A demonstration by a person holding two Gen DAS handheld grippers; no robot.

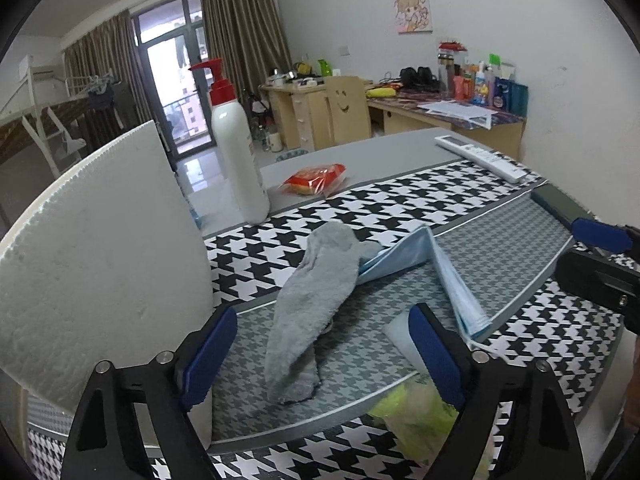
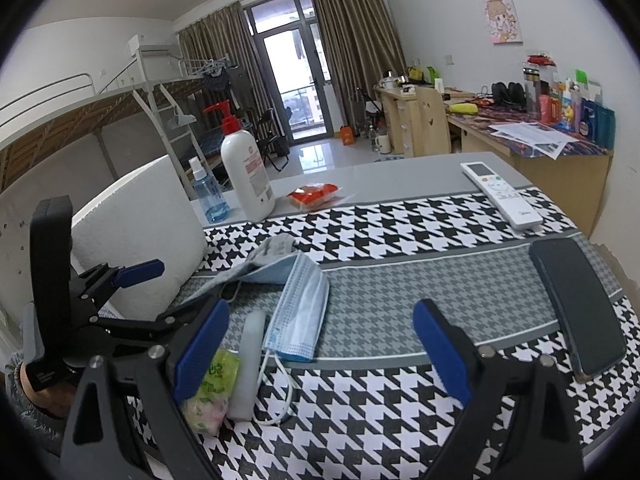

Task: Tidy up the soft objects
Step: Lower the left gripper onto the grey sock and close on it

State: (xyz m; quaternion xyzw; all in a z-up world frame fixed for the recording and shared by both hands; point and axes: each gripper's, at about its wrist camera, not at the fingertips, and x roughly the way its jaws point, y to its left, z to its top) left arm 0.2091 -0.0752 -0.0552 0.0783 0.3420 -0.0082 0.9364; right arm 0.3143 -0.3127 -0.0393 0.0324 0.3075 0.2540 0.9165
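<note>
A grey sock (image 1: 308,300) lies on the checked table runner (image 1: 500,240), its toe end over a light blue face mask (image 1: 440,268). My left gripper (image 1: 322,356) is open and hovers low with the sock's near end between its blue pads (image 1: 208,356), which do not touch it. A white foam block (image 1: 396,336) and a green tissue pack (image 1: 416,420) lie by the right finger. In the right wrist view my right gripper (image 2: 320,352) is open above the mask (image 2: 300,308), holding nothing. The sock (image 2: 260,256) and the left gripper (image 2: 176,292) show at its left.
A white foam board (image 1: 100,260) stands close at the left. Behind are a pump bottle (image 1: 236,152), a blue spray bottle (image 2: 208,192), a red snack packet (image 1: 316,178) and a white remote (image 2: 500,194). A black phone (image 2: 580,304) lies at the right.
</note>
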